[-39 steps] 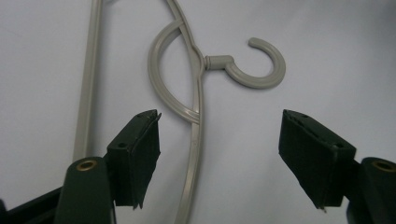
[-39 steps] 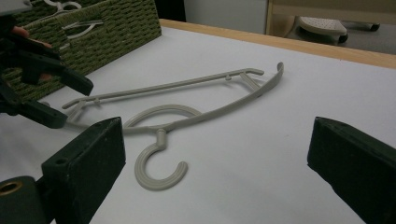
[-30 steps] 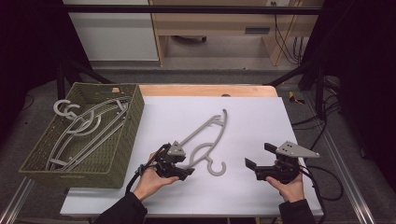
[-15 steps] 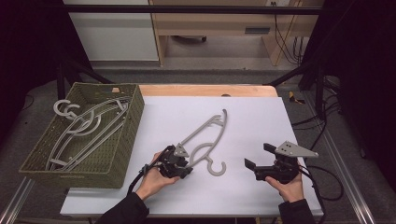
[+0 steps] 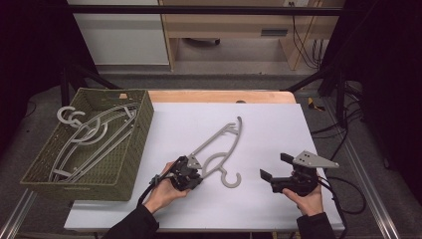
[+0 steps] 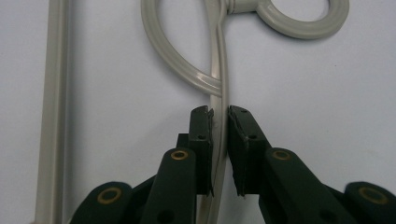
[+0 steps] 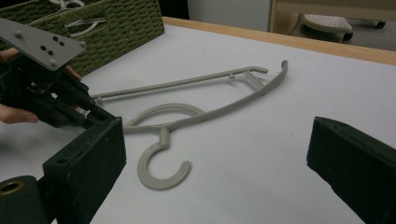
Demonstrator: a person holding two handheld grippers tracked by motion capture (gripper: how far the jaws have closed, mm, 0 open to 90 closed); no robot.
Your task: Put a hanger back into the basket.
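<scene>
Your left gripper [image 6: 219, 116] has just closed its jaws on the grey hanger [image 5: 219, 149], which lies flat on the white table [image 5: 298, 129]. Your right gripper [image 5: 275, 166] waits wide open, holding nothing. Other hangers already fill the woven basket [image 5: 127, 159]; this one remains. Its long axis runs diagonally, hook [image 5: 231, 179] toward you.

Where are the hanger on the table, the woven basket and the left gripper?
hanger [image 5: 230, 178], high view, on its hook.
woven basket [image 5: 127, 152], high view, on its right wall.
left gripper [image 6: 219, 116], left gripper view, between its fingertips.
</scene>
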